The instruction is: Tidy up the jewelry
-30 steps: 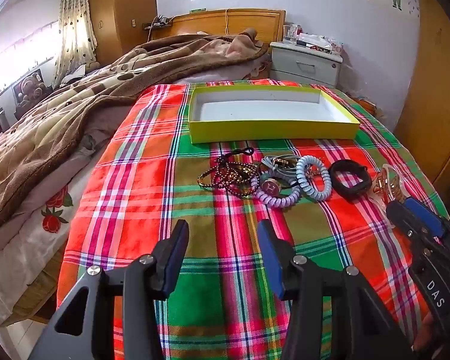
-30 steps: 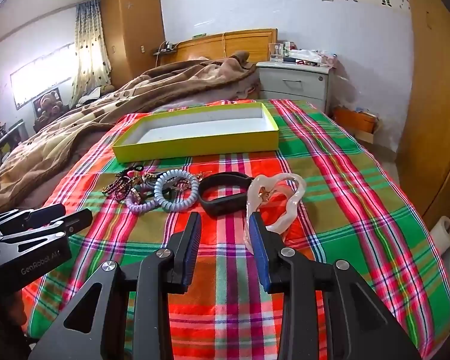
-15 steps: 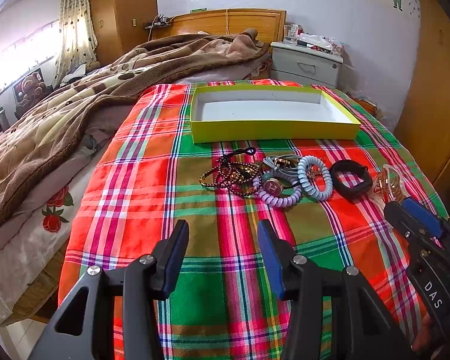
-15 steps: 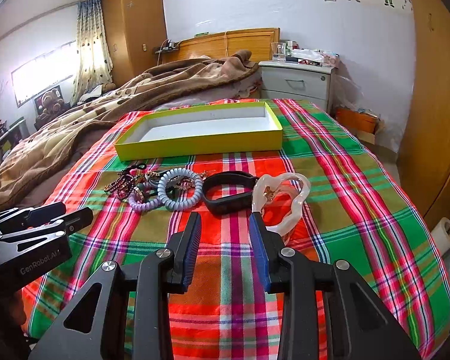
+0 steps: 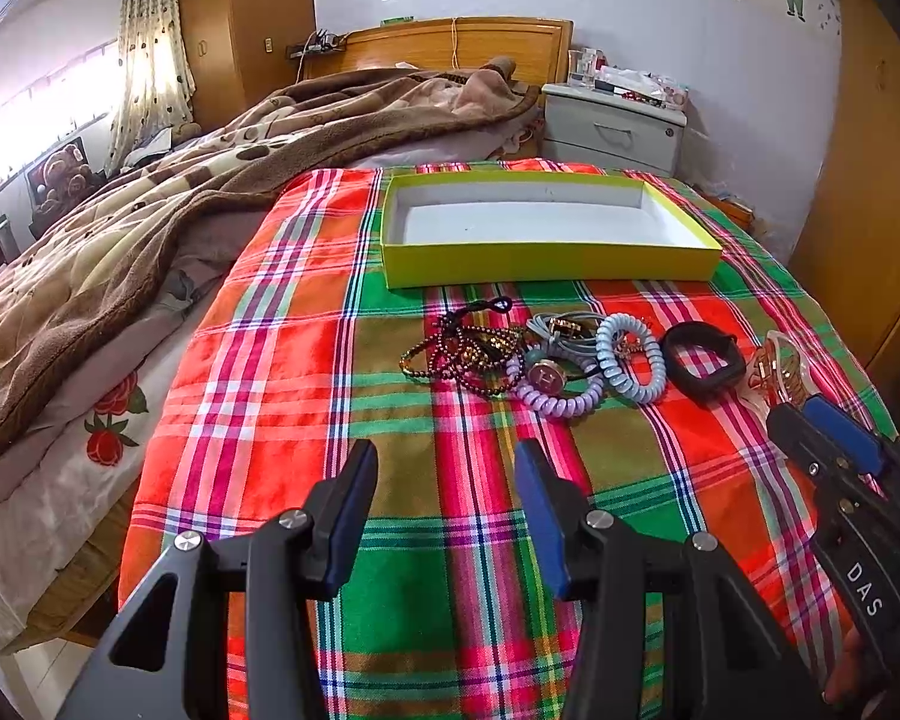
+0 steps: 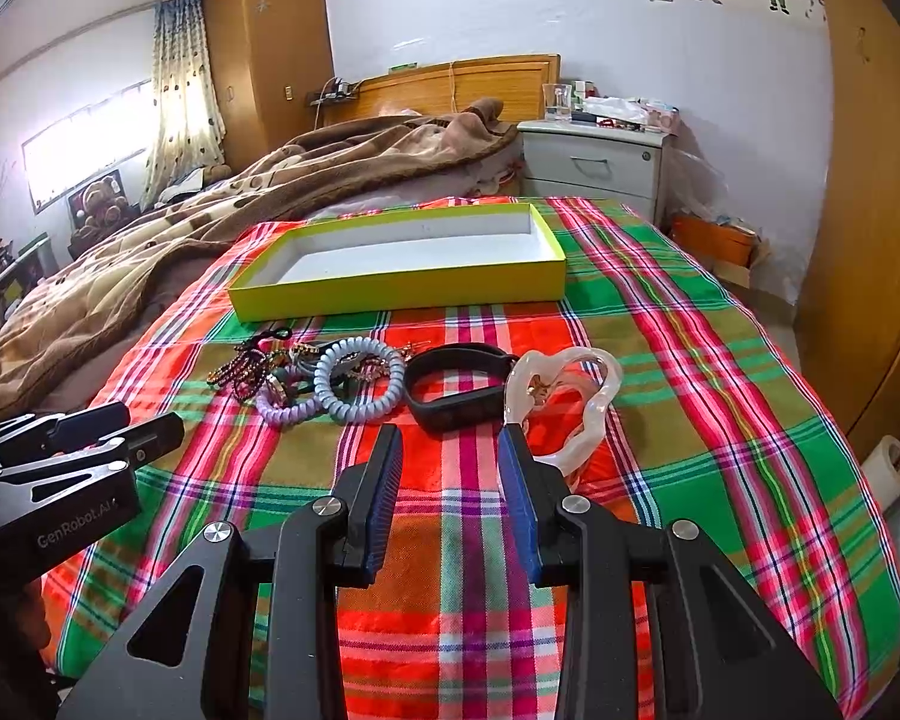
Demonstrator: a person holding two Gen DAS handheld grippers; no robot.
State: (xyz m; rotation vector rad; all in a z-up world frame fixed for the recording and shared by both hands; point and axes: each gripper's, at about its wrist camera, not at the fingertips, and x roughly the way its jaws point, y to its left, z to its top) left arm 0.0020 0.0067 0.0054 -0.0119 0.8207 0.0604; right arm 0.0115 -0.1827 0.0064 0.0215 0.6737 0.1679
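Note:
A yellow box (image 5: 546,267) (image 6: 402,288) with a white inside lies empty on the plaid cloth. In front of it lies a row of jewelry: dark beaded bracelets (image 5: 462,351) (image 6: 243,366), a purple coil band (image 5: 561,402) (image 6: 282,411), a pale blue coil band (image 5: 630,357) (image 6: 360,384), a black band (image 5: 702,360) (image 6: 450,396) and a clear pink hair claw (image 5: 780,369) (image 6: 570,396). My left gripper (image 5: 447,474) is open and empty, short of the beads. My right gripper (image 6: 450,456) is open and empty, just before the black band and the claw.
The plaid cloth (image 5: 270,396) (image 6: 720,420) covers the foot of a bed. A brown blanket (image 5: 150,228) is heaped to the left. A grey nightstand (image 6: 594,168) stands behind, a wooden wardrobe door (image 6: 870,240) to the right.
My right gripper has moved forward toward the black band and the hair claw and its fingers stand a little wider. My left gripper has barely moved.

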